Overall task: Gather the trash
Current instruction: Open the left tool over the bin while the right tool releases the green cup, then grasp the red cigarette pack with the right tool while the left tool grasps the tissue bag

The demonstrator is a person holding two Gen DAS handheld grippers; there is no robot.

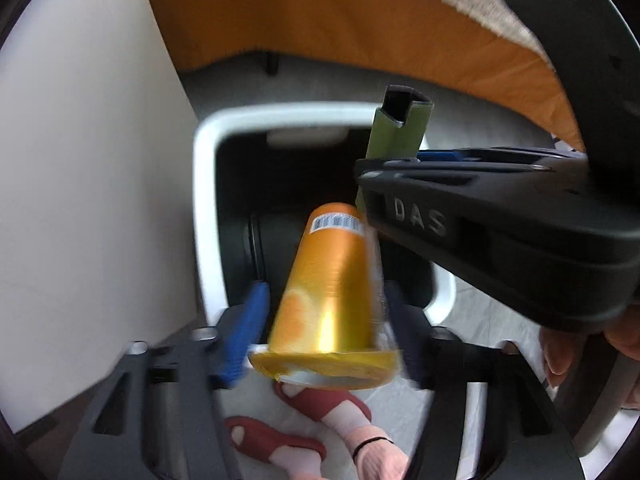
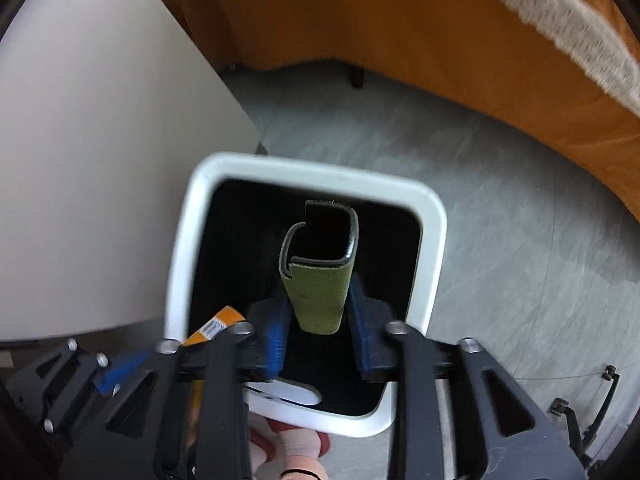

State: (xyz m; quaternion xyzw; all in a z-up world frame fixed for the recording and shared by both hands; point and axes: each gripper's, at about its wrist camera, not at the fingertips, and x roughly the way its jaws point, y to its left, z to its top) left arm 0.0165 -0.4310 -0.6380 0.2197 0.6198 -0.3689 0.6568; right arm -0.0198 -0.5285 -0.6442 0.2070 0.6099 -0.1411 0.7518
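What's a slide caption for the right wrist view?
Right gripper holds a green carton over the white trash bin.

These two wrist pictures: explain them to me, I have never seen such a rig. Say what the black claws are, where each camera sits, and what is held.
No robot here: a person holds a black two-finger gripper in each hand, with a fisheye camera on each looking along its fingers. The left wrist picture shows the left gripper shut on an orange tapered plastic cup. The right wrist picture shows the right gripper shut on an olive-green open cardboard box. Both hang above a white-rimmed bin with a black liner on the grey floor. The person's red sandals show below.
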